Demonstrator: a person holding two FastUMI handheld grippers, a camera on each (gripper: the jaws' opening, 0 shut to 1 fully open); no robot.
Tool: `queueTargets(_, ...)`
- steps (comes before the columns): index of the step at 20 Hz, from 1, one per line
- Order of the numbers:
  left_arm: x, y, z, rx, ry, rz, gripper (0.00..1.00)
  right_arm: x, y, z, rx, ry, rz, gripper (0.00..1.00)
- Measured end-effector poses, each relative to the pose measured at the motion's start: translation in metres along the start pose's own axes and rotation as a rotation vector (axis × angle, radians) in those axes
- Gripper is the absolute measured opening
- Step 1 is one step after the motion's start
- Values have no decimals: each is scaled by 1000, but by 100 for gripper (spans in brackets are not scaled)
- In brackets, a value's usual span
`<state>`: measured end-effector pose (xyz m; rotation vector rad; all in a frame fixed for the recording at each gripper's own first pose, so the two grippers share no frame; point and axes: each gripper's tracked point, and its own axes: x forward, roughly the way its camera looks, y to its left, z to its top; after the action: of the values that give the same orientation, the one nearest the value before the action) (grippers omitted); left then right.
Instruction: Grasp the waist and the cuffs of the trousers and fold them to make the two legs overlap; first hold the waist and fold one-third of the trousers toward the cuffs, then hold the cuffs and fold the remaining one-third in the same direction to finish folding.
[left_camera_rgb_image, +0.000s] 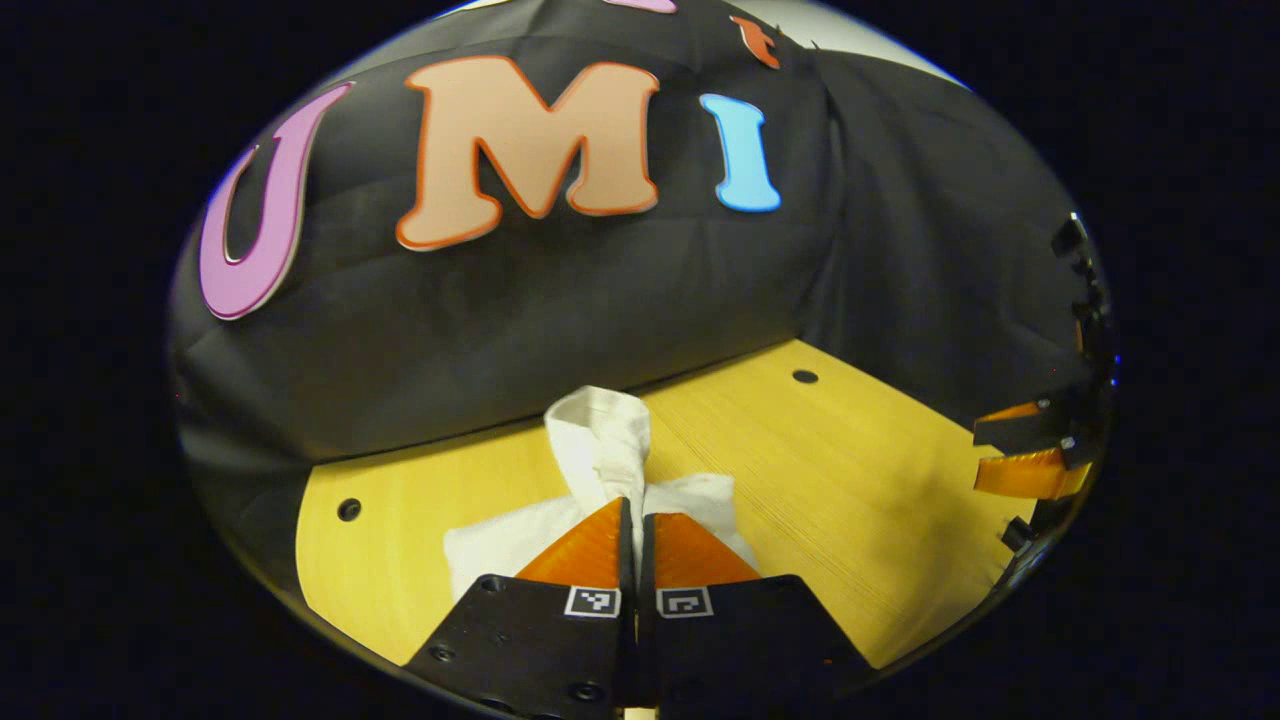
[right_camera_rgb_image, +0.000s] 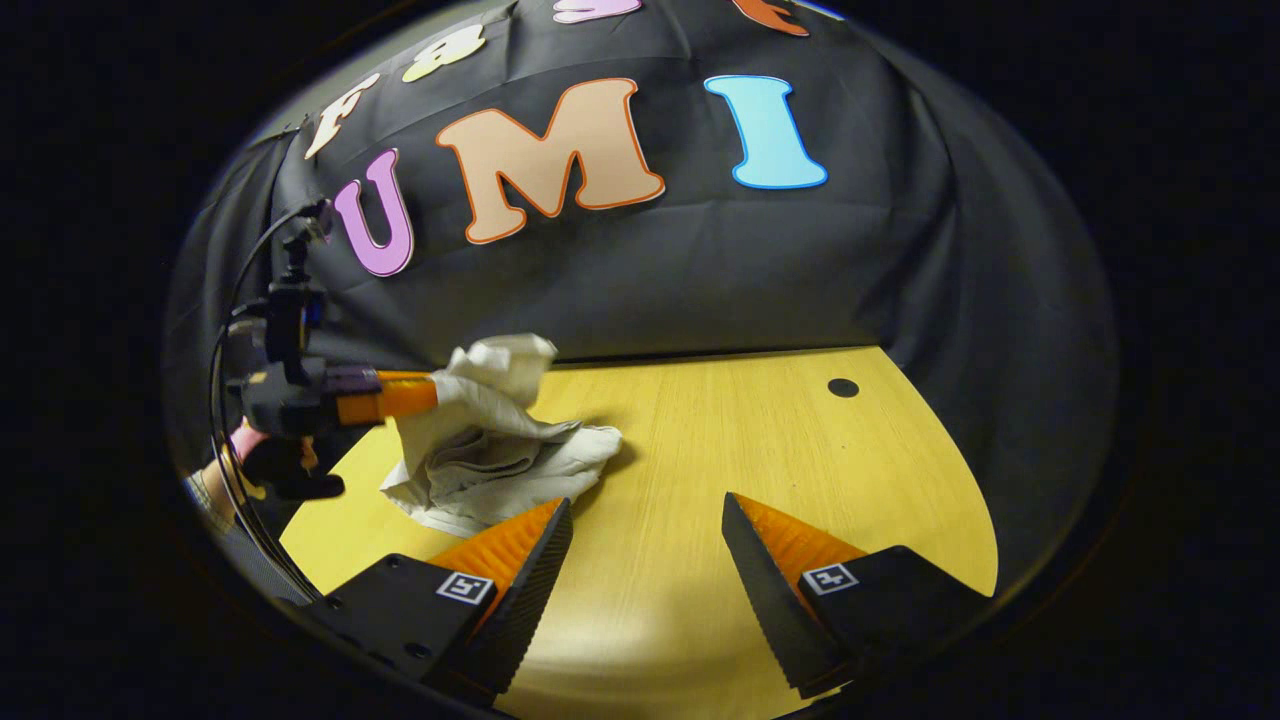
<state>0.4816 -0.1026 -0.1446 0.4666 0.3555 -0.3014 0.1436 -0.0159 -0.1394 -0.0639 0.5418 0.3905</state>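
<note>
On the yellow wood-grain table (right_camera_rgb_image: 700, 470), at about 9 o'clock in the right gripper view, lies a crumpled pair of white cloth trousers (right_camera_rgb_image: 490, 450), bunched in a heap near the table's far edge. The left gripper (right_camera_rgb_image: 432, 392) reaches in from the left there, its fingers pinched together on an upper fold of the cloth, lifting that part above the heap. A hand (right_camera_rgb_image: 225, 470) at the view's left rim holds it, largely cut off.

In the left gripper view, the left gripper (left_camera_rgb_image: 637, 525) has its fingers pressed together at 6 o'clock with white cloth gripped between them; the trousers (left_camera_rgb_image: 600, 450) rise in a narrow fold toward 12 o'clock. Which part is held, waist or cuff, cannot be made out. The right gripper (left_camera_rgb_image: 1030, 455) shows at 3 o'clock, partly cropped by the rim.

The right gripper (right_camera_rgb_image: 645, 545) stands with fingers spread wide over bare table, holding nothing; its left finger lies just beside the heap. Whether it touches cannot be told.

Small square coded markers sit on the finger mounts; no readable writing. Two dark round holes (left_camera_rgb_image: 805, 377) mark the table.
</note>
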Motion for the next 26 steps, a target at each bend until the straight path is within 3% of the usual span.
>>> queueTargets(3,23,-36,-59,28,103,10,1,-9,-13,-7,-11,9,-5,96)
queueTargets(5,31,-59,-85,18,151,10,8,-11,-16,-10,-18,15,-6,96)
queueTargets(7,36,-67,-100,-12,163,15,30,-13,-16,-13,-25,17,-3,96)
queueTargets(11,26,-72,-94,-144,88,30,93,-15,-4,-15,-39,15,22,96)
queueTargets(12,13,-61,-90,-165,60,69,96,-15,1,-14,-46,13,31,96)
queueTargets(14,-20,-42,-73,-195,0,136,96,-18,15,-15,-54,9,54,96)
queueTargets(15,-40,-32,-64,-209,-26,169,96,-19,23,-16,-52,7,68,91)
queueTargets(20,-139,29,-40,-242,-124,360,94,-30,79,-2,30,-46,138,96)
queueTargets(26,-217,66,-49,-349,-164,398,93,-45,126,7,71,-126,107,96)
